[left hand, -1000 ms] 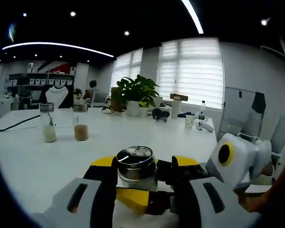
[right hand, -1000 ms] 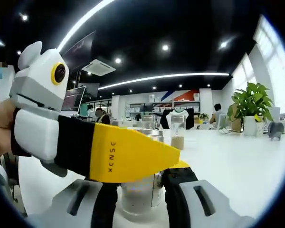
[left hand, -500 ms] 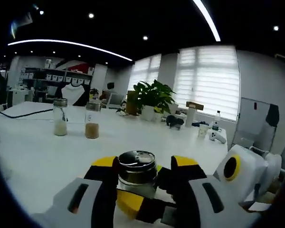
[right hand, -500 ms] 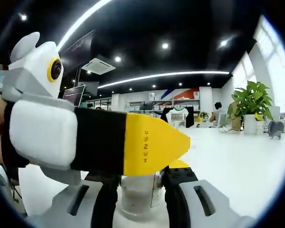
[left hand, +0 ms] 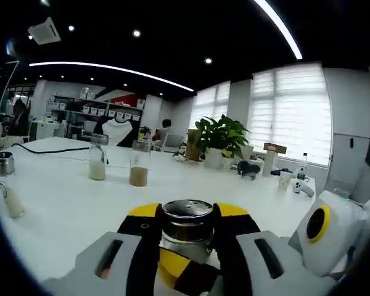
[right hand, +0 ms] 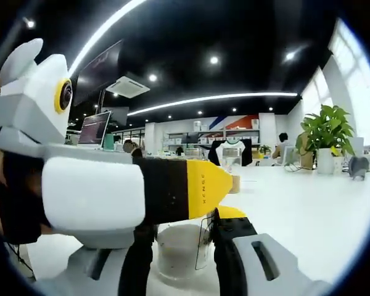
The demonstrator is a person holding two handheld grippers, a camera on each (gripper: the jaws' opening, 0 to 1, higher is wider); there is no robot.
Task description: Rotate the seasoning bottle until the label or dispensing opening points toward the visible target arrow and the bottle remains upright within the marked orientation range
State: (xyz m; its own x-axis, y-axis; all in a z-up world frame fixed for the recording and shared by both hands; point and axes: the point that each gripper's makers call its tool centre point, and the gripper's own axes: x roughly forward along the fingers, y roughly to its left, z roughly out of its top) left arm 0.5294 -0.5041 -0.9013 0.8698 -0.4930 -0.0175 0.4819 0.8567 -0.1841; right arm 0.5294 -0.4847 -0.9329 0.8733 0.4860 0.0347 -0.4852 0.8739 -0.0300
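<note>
The seasoning bottle [left hand: 187, 223], clear glass with a shiny metal cap, stands upright on the white table [left hand: 61, 209]. My left gripper [left hand: 186, 213] is shut on it at cap height, one yellow-tipped jaw on each side. My right gripper [left hand: 182, 274] comes in from the lower right and holds the bottle lower down. In the right gripper view the bottle's glass body [right hand: 179, 250] sits between the jaws of my right gripper [right hand: 182, 237], which is shut on it. The left gripper [right hand: 206, 188] crosses above from the left and hides the cap.
Two tall glass bottles [left hand: 98, 158] [left hand: 139, 164] with powder stand further back on the table. A small metal-capped jar [left hand: 4, 163] is at the far left. A potted plant [left hand: 219, 139] and small items [left hand: 296, 182] lie along the far edge.
The left gripper has swung round the bottle while holding its cap, and its white body now lies closer to the right camera. The right gripper has stayed put.
</note>
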